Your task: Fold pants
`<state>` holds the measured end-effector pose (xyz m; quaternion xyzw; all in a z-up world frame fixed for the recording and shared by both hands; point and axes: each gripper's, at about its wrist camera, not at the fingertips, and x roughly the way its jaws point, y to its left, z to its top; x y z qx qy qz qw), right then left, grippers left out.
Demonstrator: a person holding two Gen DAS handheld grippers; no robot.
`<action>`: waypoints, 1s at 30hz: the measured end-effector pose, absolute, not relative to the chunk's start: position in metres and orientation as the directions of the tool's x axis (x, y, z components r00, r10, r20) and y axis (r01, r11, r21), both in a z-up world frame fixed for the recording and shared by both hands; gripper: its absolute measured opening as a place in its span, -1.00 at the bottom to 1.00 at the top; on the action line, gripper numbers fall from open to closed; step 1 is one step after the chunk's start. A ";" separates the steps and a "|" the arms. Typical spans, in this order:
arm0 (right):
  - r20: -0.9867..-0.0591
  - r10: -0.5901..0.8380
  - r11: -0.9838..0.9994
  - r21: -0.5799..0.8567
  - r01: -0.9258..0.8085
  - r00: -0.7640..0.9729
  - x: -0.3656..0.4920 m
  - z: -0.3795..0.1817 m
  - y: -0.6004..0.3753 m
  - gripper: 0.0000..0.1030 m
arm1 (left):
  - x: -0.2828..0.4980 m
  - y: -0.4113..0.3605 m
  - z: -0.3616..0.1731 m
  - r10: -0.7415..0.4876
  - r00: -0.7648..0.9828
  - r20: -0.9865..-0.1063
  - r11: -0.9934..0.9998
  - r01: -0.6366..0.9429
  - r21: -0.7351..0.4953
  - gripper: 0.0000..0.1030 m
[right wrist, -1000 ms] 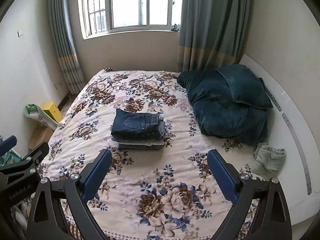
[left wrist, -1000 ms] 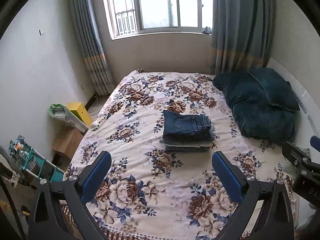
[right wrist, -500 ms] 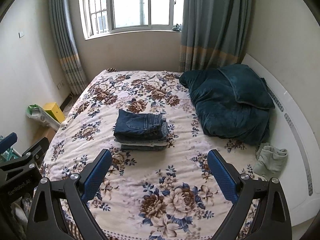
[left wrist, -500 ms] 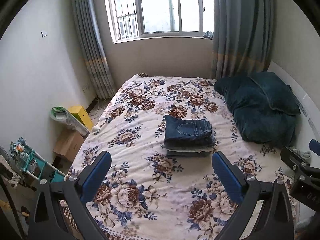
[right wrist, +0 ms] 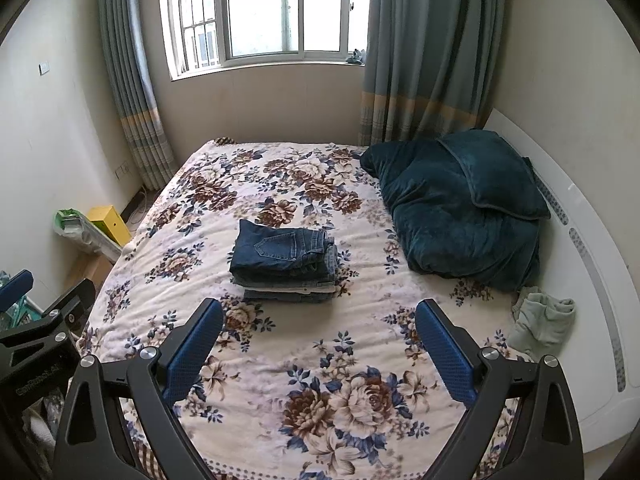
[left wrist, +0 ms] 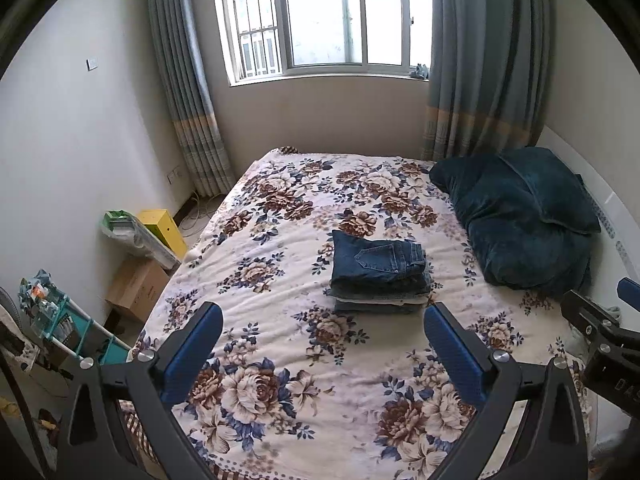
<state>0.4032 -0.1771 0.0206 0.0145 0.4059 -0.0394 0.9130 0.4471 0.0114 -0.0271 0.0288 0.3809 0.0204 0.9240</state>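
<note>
A neat stack of folded pants, dark blue jeans on top [left wrist: 378, 262], lies in the middle of the floral bedspread [left wrist: 280, 280]; it also shows in the right wrist view [right wrist: 284, 250]. My left gripper [left wrist: 322, 346] is open and empty, held above the near part of the bed, well short of the stack. My right gripper [right wrist: 318, 340] is also open and empty, at a similar distance. Each gripper shows at the edge of the other's view.
A dark teal quilt and pillow [right wrist: 464, 208] lie at the right by the white headboard [right wrist: 592, 256]. A crumpled pale green cloth [right wrist: 542, 322] lies near it. Boxes [left wrist: 138, 284], a yellow box [left wrist: 164, 228] and a teal rack [left wrist: 60, 320] stand left of the bed.
Both grippers have drawn back and up from the bed, so the stack looks smaller and farther. The stack has not moved and both grippers stay open.
</note>
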 end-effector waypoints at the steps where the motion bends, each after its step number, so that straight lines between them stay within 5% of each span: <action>1: -0.742 -0.061 0.996 -0.007 0.083 0.668 0.403 0.020 -0.177 0.92 | 0.447 0.011 -0.027 0.059 0.710 -0.702 0.998 -0.014 0.069 1.00; 30: -0.743 -0.066 0.996 -0.013 0.085 0.667 0.398 0.023 -0.173 0.92 | 0.440 0.008 -0.026 0.071 0.717 -0.694 0.997 -0.023 0.078 1.00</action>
